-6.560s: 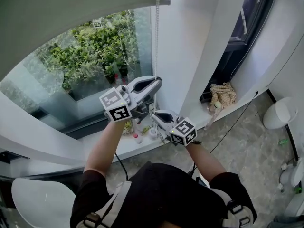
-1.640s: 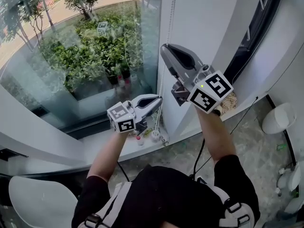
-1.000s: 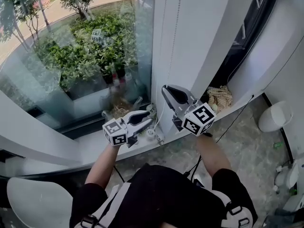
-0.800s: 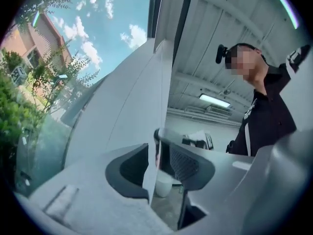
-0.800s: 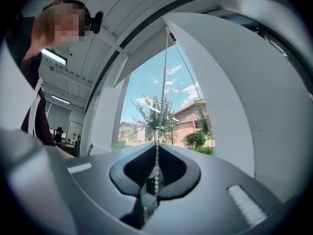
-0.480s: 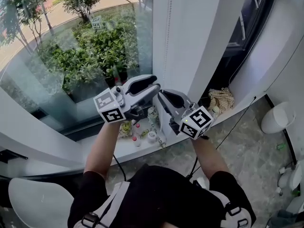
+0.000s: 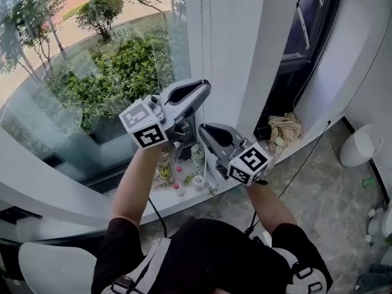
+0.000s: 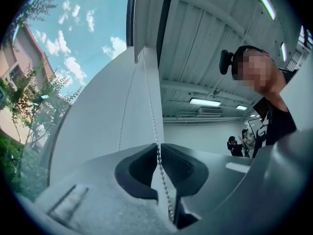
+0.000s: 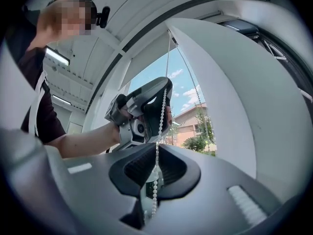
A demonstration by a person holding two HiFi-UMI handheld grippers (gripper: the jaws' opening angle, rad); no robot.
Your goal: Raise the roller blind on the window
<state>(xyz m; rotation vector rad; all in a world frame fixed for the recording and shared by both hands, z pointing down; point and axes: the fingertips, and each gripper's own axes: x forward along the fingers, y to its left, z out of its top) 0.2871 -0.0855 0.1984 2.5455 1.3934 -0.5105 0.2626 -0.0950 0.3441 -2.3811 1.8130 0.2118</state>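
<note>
Roller blind is up out of the head view; only its bead chain (image 7: 201, 35) shows, hanging down the window (image 7: 92, 78) edge by the white pillar (image 7: 245, 41). Left gripper (image 7: 202, 89) has just closed on the chain high up, and right gripper (image 7: 203, 130) pinches it just below. Risk: a slanted tug could slip beads through the pads or jump the chain off its wheel.

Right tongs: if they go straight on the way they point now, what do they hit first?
Most likely the left tongs, which sit dead ahead up the bead chain that the right tongs are shut on. The left jaws have just been closing, chain between them. The gap between the two is unclear.
</note>
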